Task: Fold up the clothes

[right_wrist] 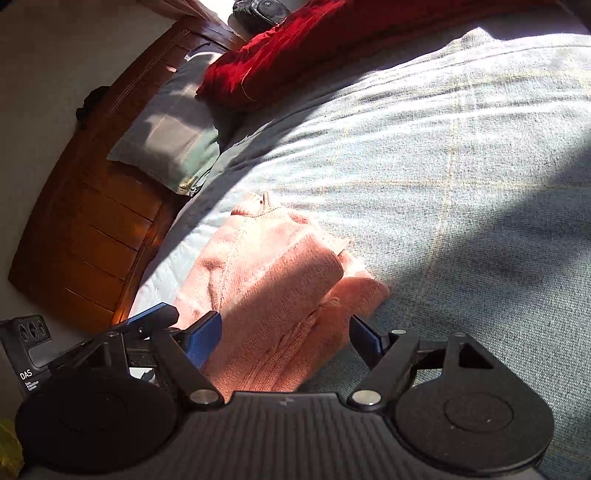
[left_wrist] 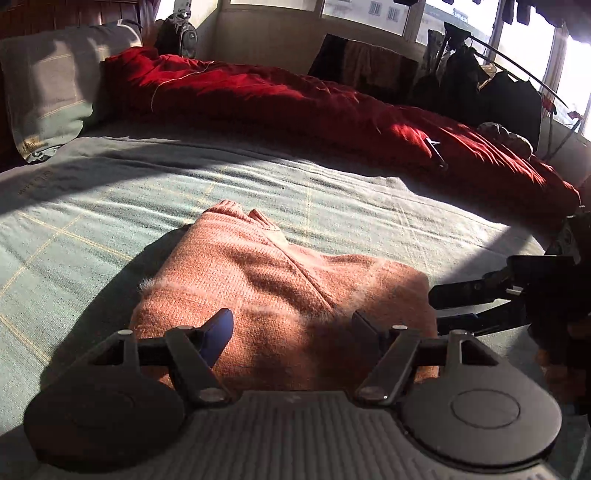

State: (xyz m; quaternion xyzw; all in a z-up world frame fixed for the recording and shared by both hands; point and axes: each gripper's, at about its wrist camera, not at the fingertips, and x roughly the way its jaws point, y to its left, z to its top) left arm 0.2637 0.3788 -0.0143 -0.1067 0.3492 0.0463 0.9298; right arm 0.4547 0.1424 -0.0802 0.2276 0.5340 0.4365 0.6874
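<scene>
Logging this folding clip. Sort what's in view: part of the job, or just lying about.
Part of the job:
pink sweater, folded on the bed
left gripper, open
right gripper, open

Lying about:
red duvet
pillow
backpack
clothes rack
green bedspread

Red duvet (left_wrist: 295, 107), grey pillow (left_wrist: 48, 96), wooden headboard (right_wrist: 85, 229), backpack (left_wrist: 176, 35).

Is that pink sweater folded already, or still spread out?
Folded: the pink sweater lies as a compact layered bundle on the bed, one doubled-over layer on top.
</scene>
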